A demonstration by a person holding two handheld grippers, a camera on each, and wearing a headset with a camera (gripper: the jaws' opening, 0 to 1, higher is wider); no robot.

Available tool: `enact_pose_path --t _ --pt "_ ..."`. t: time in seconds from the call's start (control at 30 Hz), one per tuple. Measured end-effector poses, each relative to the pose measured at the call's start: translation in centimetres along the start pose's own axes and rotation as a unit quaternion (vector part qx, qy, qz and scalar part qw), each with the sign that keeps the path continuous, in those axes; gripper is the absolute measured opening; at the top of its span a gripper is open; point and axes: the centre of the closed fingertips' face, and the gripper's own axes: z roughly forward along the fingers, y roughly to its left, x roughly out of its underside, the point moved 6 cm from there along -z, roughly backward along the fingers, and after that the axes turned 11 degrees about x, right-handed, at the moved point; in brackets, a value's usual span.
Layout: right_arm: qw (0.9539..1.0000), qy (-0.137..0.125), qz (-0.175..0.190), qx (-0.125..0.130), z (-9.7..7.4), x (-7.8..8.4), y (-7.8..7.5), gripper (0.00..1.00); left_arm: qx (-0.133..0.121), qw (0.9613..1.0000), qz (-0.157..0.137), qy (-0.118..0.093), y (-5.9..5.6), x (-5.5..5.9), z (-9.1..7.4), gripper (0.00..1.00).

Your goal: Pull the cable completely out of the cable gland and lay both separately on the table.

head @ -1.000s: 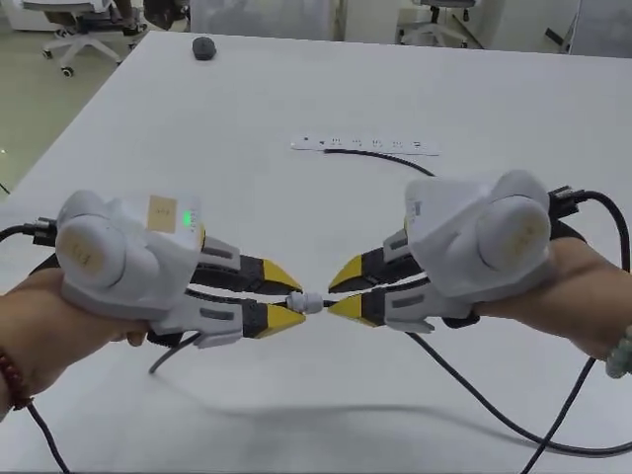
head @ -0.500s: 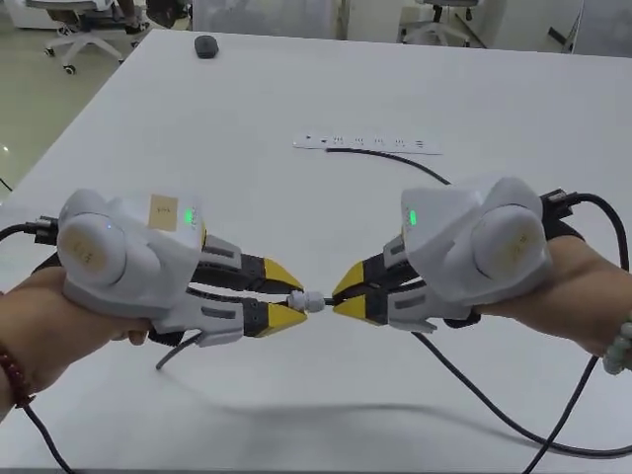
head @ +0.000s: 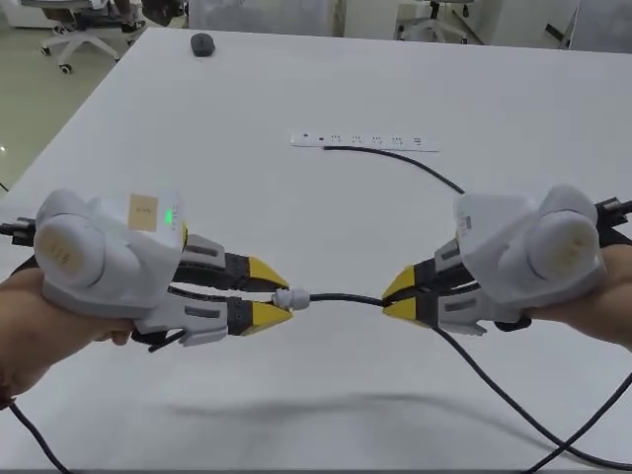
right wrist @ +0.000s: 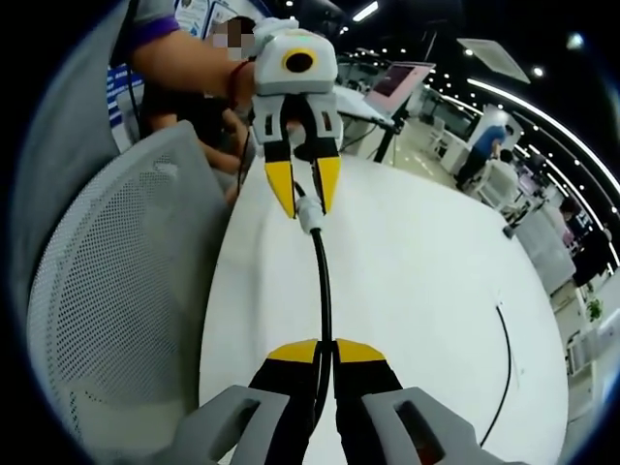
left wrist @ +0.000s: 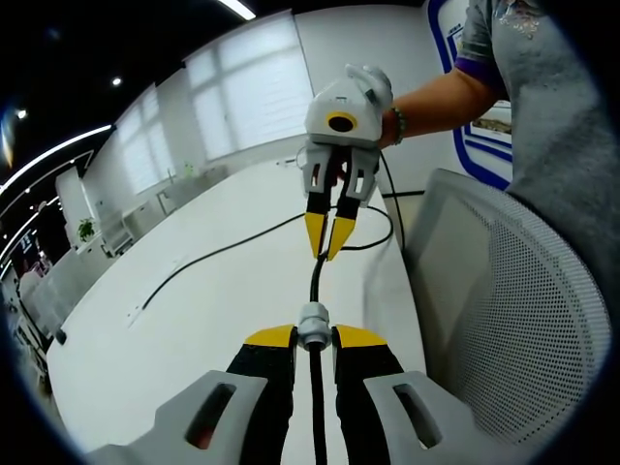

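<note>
**Cable stretched between the grippers, gland not yet free**

The cable gland (head: 287,297), a small pale fitting, sits pinched between the yellow tips of the left gripper (head: 274,295), held above the table (head: 296,89). From the gland's right-hand end the black cable (head: 341,297) runs in a straight, nearly level line to the right gripper (head: 391,295), whose jaws are pressed together on it, well apart from the gland. The two grippers point at each other, so gland bore, cable and both sets of jaws share one axis, running side to side in front of the person.

In the left gripper view the cable carries on past the gland, back between the left jaws, so a length lies on the gland's other side and I judge the pull unfinished; how long that tail is I cannot tell.

The coming move turns on that shared line: the cable leaves the gland toward the right gripper, so drawing the right gripper farther from the gland along the cable's own length should slide it through while the left gripper holds the gland fixed. A pull off that axis would likely bind the cable at the gland's mouth. Beyond the gland, farther from the person, a white power strip (head: 363,144) lies on the table
</note>
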Motion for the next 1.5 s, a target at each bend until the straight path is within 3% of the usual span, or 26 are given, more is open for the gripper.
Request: enact_pose_path --t 0.4,1.43,1.5 --pt "0.9997 0.022 0.011 0.003 -0.1 2.0 0.0 0.0 -0.011 0.9999 -0.01 -0.001 0.0 0.5 -0.9 0.15" --pt "0.9992 0.024 0.031 0.007 -0.5 2.3 0.5 0.0 -0.011 0.9998 -0.011 -0.01 -0.3 0.1 -0.4 0.15" --pt "0.9992 0.019 0.033 0.009 -0.4 1.9 0.5 0.04 -0.01 0.9999 -0.01 -0.009 -0.3 0.1 -0.3 0.15"
